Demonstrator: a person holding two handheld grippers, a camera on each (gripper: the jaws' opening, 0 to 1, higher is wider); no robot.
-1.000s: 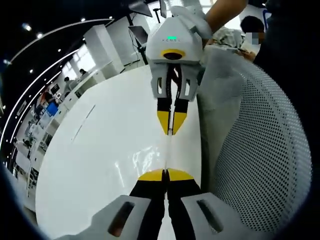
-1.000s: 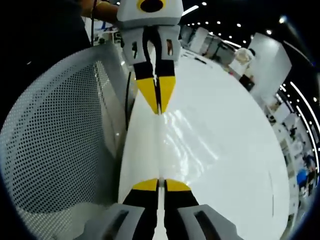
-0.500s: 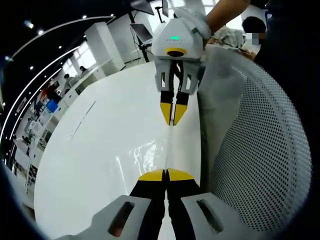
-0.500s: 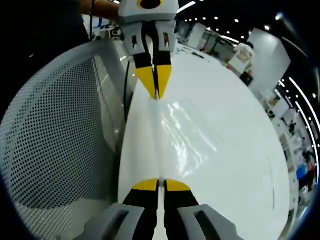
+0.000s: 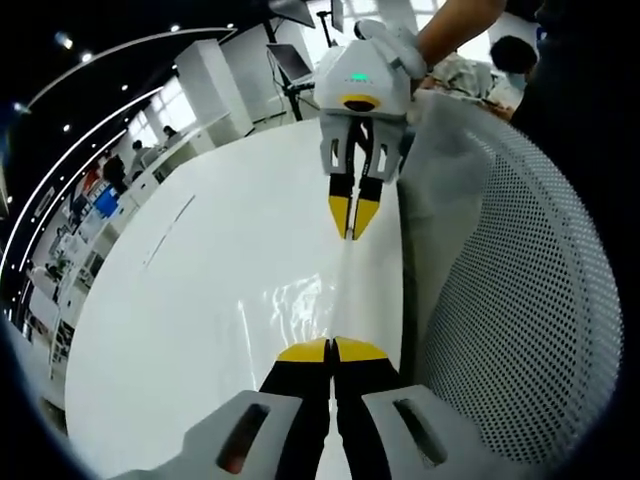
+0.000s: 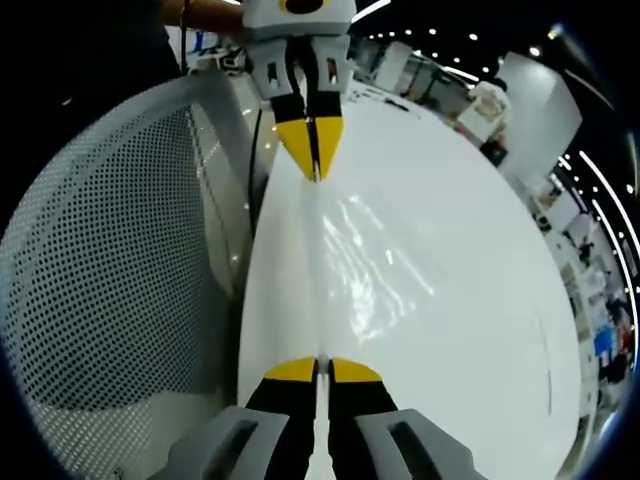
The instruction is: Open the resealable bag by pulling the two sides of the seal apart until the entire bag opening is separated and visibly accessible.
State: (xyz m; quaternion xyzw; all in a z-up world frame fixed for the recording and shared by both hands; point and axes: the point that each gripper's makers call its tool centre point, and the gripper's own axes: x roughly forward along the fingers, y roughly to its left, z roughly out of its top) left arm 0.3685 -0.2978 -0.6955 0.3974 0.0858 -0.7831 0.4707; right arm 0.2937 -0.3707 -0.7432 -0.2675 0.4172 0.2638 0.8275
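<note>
- Clear, glossy resealable plastic bag (image 5: 338, 290) stretched taut between the two grippers above the white round table (image 5: 190, 300), edge-on as a thin seam with glare (opening not discernible).
- Left gripper (image 5: 331, 348), yellow-tipped jaws clamped shut on the near edge of the bag.
- Right gripper (image 6: 322, 368) likewise pinched tight on the opposite edge.
- Farther apart than a second ago; more film spanned between.
- White perforated mesh chair back (image 5: 520, 300) beside the table.

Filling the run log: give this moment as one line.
left gripper: shut on bag | right gripper: shut on bag | bag: clear, stretched between grippers above white table | seal state: cannot tell
</note>
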